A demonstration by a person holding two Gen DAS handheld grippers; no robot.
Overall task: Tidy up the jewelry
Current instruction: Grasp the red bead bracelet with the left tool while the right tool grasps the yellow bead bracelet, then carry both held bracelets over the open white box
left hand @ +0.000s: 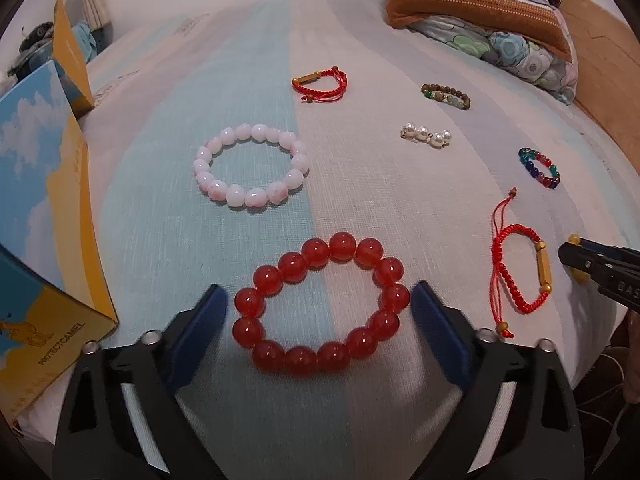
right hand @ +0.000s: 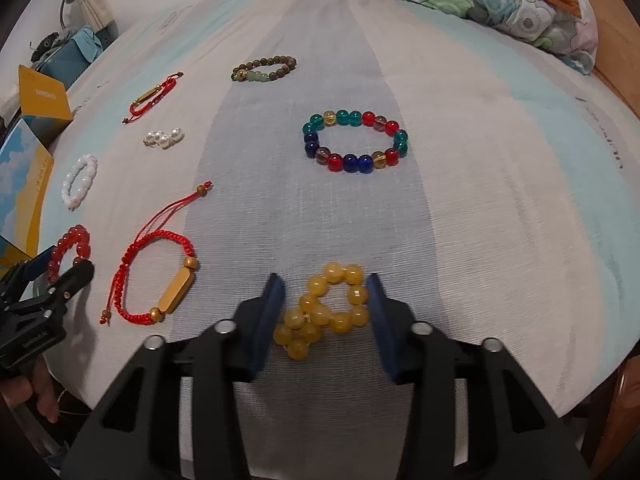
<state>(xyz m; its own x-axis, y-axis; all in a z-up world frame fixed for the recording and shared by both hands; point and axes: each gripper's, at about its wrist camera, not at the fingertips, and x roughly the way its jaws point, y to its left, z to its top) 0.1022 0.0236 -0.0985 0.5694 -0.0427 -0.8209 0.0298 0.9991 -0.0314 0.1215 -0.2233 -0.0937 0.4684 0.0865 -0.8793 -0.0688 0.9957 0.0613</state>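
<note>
A striped sheet (left hand: 260, 60) covers the bed, with a yellow-blue box (left hand: 36, 184) at its left edge and pillows (left hand: 480, 4) behind. The left gripper (left hand: 320, 312) stands wide open around a glossy red bead bracelet (left hand: 320, 304). The right gripper (right hand: 326, 308), also open, straddles a bunched yellow bead bracelet (right hand: 324, 308). A braided red cord bracelet (right hand: 160, 276) lies between them.

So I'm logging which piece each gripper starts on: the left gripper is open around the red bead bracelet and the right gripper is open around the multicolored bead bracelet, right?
Not quite. The right gripper is open around the yellow bead bracelet; the multicolored bead bracelet lies farther up the bed, as the right wrist view shows. The left gripper is open around the red bead bracelet.
</note>
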